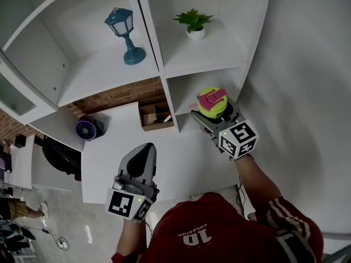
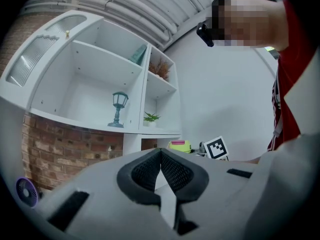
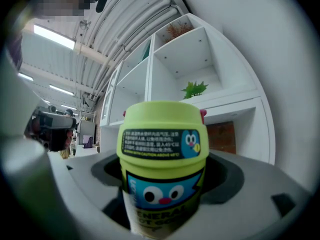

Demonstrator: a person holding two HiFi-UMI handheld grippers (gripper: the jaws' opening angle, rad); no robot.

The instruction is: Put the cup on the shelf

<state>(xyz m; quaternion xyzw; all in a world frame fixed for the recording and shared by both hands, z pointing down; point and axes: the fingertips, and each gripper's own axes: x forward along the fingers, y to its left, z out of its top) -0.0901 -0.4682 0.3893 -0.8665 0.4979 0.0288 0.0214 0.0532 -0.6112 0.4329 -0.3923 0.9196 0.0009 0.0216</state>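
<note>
My right claw is gripping one lime-green cup upright, just in front of the shelf's lower right compartment. My left claw is sitting pinched together, empty, over the worktop. The shelf is carrying one lamp and one potted plant.

lab/studio space w/ ceiling pipes, white shelf unit, brick wall
</note>
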